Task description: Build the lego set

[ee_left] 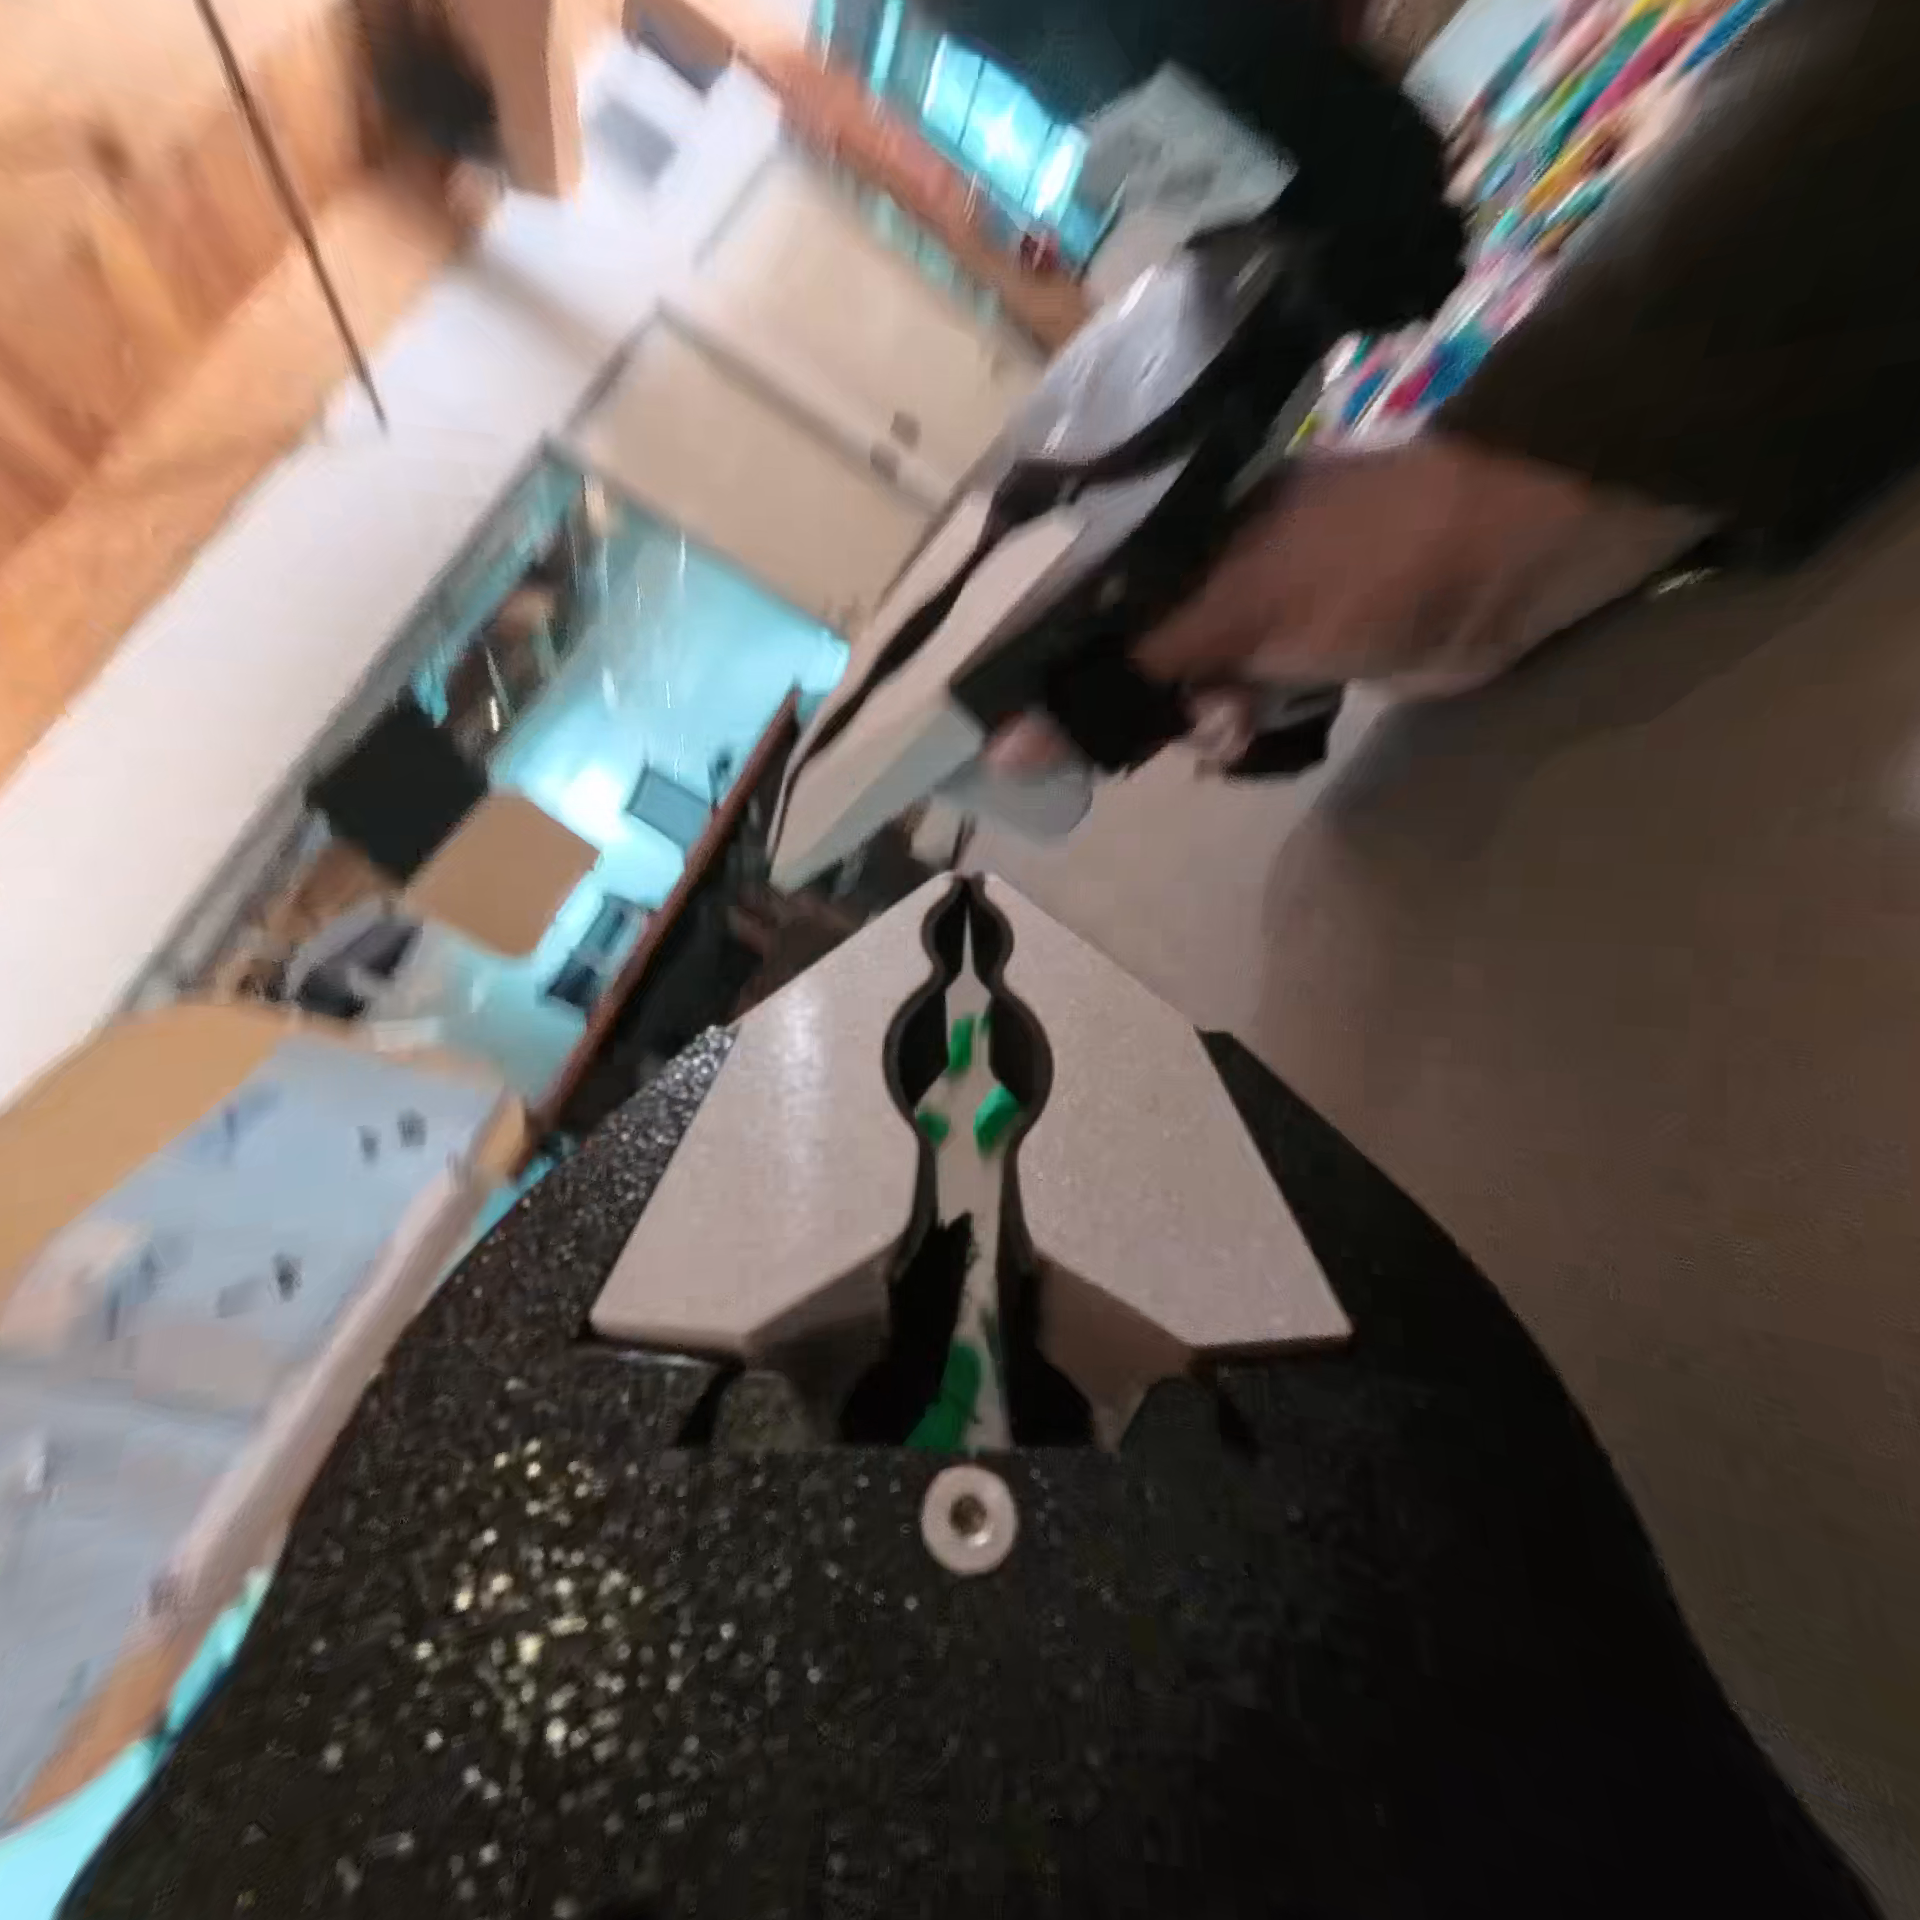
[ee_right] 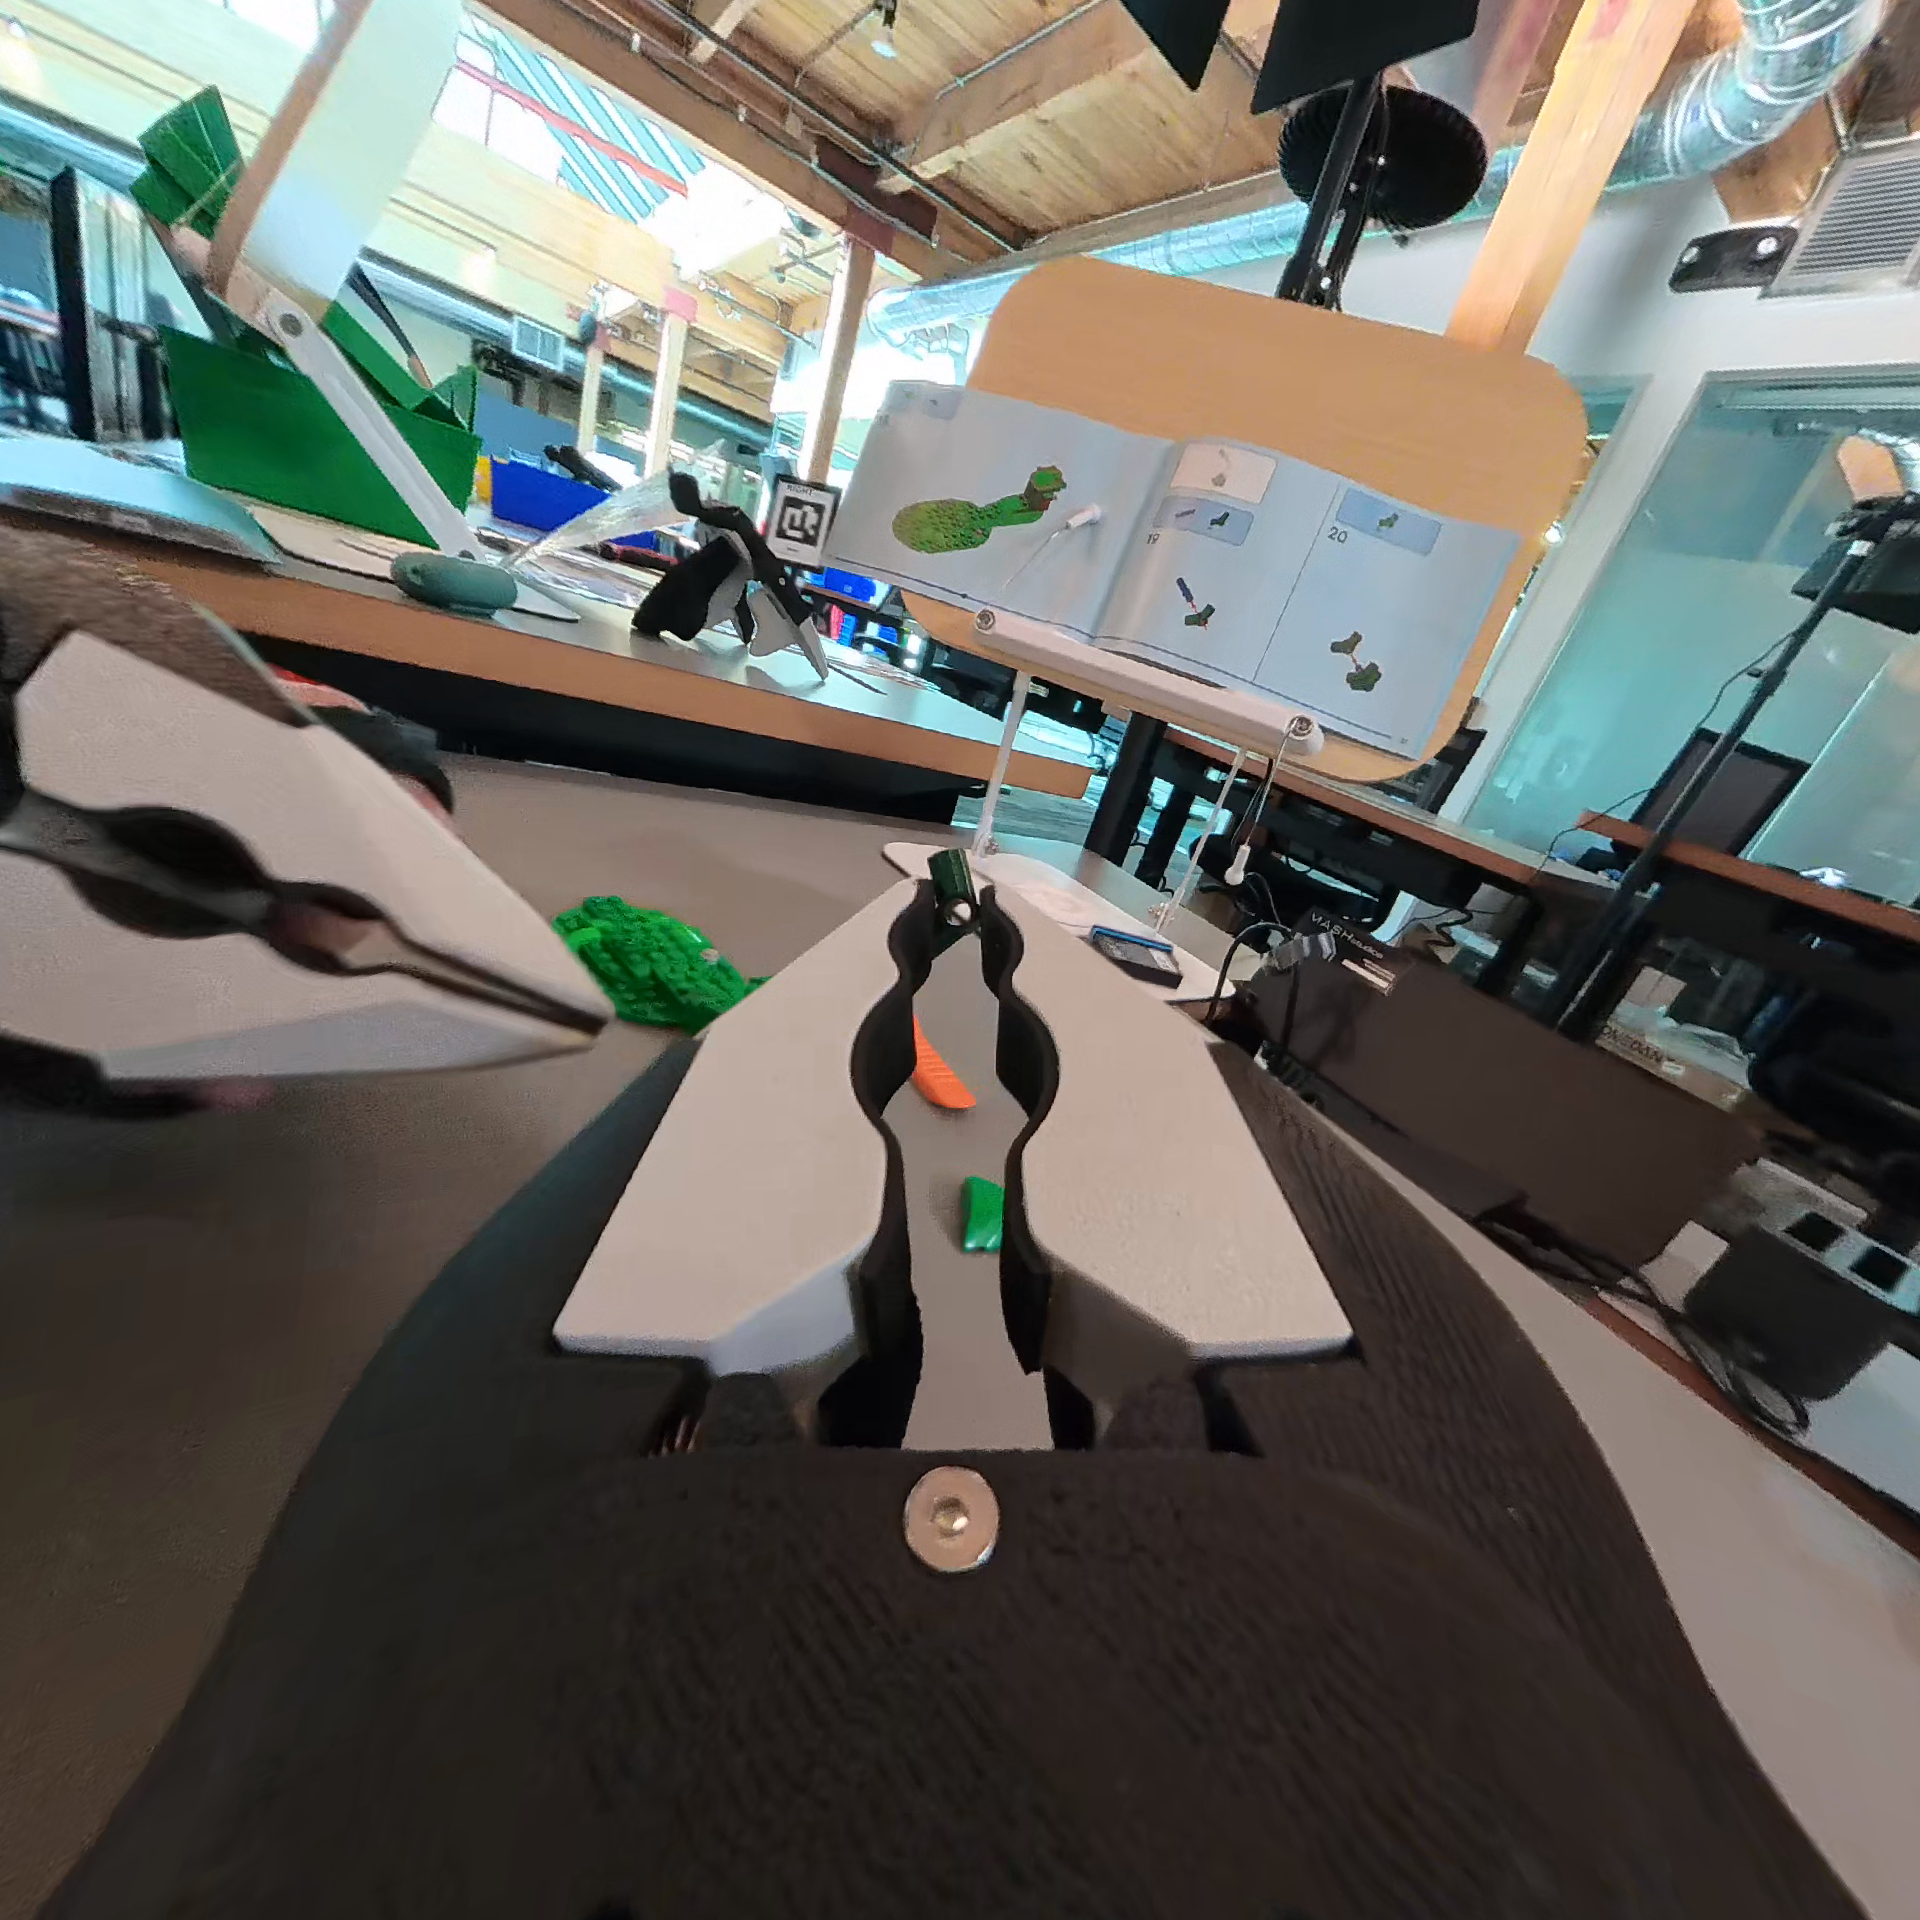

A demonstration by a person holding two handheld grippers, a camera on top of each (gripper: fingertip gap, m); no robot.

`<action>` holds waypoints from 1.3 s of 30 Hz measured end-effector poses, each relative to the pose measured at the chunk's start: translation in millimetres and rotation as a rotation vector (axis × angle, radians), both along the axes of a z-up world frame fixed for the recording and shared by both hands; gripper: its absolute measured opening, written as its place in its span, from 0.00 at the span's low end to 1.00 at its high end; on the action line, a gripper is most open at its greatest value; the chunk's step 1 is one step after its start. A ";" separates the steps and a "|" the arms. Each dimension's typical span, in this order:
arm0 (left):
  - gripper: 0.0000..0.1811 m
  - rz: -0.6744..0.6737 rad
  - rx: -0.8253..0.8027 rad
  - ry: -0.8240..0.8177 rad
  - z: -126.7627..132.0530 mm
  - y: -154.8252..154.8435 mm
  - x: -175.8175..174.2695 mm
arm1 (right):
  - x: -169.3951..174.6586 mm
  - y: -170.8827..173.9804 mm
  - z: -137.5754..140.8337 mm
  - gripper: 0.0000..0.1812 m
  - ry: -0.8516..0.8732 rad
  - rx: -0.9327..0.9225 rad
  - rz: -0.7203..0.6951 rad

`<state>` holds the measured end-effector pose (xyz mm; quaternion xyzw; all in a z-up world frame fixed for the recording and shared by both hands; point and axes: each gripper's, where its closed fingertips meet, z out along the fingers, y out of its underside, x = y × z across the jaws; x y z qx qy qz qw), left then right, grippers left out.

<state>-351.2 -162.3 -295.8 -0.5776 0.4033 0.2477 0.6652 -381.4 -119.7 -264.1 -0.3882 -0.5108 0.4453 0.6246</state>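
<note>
My right gripper (ee_right: 954, 902) is shut on a small dark green lego piece (ee_right: 951, 878) and holds it at its tips above the dark table (ee_right: 312, 1195). A green lego build (ee_right: 649, 961) lies on the table to the left, just beyond the tip of my left gripper (ee_right: 594, 1023), which is shut with nothing visible in it. The left wrist view is blurred and tilted. There my left gripper (ee_left: 961, 883) has its tips together. Green bits (ee_left: 997, 1112) show through the gap lower down; I cannot tell what they are. The right gripper (ee_left: 805, 821) shows beyond it, held by a hand (ee_left: 1351, 582).
An orange piece (ee_right: 940, 1070) and a small green piece (ee_right: 982, 1210) lie on the table under my right gripper. An open instruction booklet (ee_right: 1174, 561) stands on a white holder at the table's far edge. Colourful pieces (ee_left: 1558, 135) lie behind the person's arm. More desks stand behind.
</note>
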 end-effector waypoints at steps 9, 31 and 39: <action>0.09 0.429 -0.240 -0.271 -28.8 -5.7 -89.4 | -12.3 4.4 -4.5 0.04 -0.021 0.013 0.054; 0.10 0.640 -0.632 -0.414 -84.7 5.5 -98.5 | -14.0 0.7 -4.5 0.04 -0.021 -0.052 0.107; 0.01 0.673 -0.593 -0.256 -86.0 5.6 -110.7 | -12.5 2.5 -5.8 0.04 -0.030 -0.066 0.106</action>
